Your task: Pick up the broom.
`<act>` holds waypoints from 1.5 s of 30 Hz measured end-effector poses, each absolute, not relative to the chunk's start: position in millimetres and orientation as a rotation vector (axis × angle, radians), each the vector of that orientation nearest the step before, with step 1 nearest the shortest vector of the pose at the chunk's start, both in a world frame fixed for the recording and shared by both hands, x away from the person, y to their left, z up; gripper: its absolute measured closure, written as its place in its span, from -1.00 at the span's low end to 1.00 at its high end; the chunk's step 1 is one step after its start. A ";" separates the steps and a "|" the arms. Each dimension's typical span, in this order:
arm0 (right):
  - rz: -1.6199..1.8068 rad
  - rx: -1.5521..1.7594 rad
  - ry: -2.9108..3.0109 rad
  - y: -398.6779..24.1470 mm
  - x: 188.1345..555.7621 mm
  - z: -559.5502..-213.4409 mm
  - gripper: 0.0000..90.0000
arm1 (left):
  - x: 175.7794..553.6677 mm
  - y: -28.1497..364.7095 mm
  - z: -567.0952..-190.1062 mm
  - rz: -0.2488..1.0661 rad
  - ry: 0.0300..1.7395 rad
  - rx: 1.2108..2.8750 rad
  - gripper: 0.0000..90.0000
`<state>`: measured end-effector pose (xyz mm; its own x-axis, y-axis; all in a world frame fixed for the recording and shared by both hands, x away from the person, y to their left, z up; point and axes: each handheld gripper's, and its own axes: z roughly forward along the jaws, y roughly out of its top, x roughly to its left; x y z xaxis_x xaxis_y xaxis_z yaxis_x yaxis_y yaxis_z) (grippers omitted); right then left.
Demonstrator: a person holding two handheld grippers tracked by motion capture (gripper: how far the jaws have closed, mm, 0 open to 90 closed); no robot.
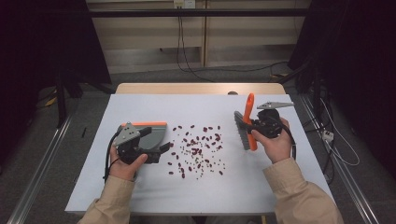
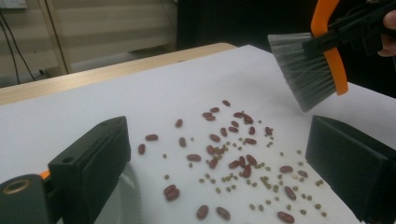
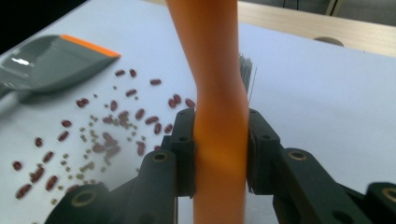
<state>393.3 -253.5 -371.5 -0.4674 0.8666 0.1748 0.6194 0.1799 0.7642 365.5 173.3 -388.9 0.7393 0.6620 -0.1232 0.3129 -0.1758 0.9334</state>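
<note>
While its black jaws are pressing on the orange plastic handle, the right gripper (image 1: 256,125) is holding a small hand brush (image 1: 246,126) with grey bristles upright above the white counter (image 1: 289,182), just right of scattered red beans and small green peas (image 1: 198,151). Jaws spread wide and holding nothing, the left gripper (image 1: 161,150) is hovering beside a grey dustpan with an orange edge (image 1: 152,133).

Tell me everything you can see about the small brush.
The brush has an orange, plastic-looking handle and a flat fan of grey bristles. The right tool is shut on its handle, holding it at the right of the scattered beans. In the left gripper view the bristles point down and seem to hang above the white table cover.
</note>
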 end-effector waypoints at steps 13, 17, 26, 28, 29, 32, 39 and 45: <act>1.074 1.439 2.164 -243.2 417.7 -398.2 0.56 | 365.5 189.8 -394.4 0.393 0.792 1.772 -0.85; 1.029 1.440 2.169 -236.0 431.7 -408.1 0.57 | 366.5 194.2 -396.6 0.397 0.796 1.777 -0.85; 0.967 1.432 2.190 -225.6 443.8 -418.8 0.55 | 367.6 202.2 -401.2 0.400 0.818 1.771 -0.85; 0.980 1.438 2.187 -225.2 444.2 -418.7 0.53 | 367.7 203.0 -400.9 0.403 0.820 1.766 -0.85; 0.984 1.442 2.189 -225.2 444.2 -418.9 0.50 | 367.8 203.2 -400.9 0.403 0.821 1.766 -0.85; 0.975 1.420 2.190 -225.9 442.9 -417.7 0.41 | 367.8 203.0 -401.3 0.402 0.823 1.767 -0.85; 0.981 1.411 2.212 -234.4 434.7 -409.5 0.24 | 367.4 202.7 -401.4 0.400 0.824 1.769 -0.85; 0.956 1.433 2.213 -246.3 422.7 -405.1 0.25 | 367.3 203.5 -401.6 0.398 0.824 1.775 -0.85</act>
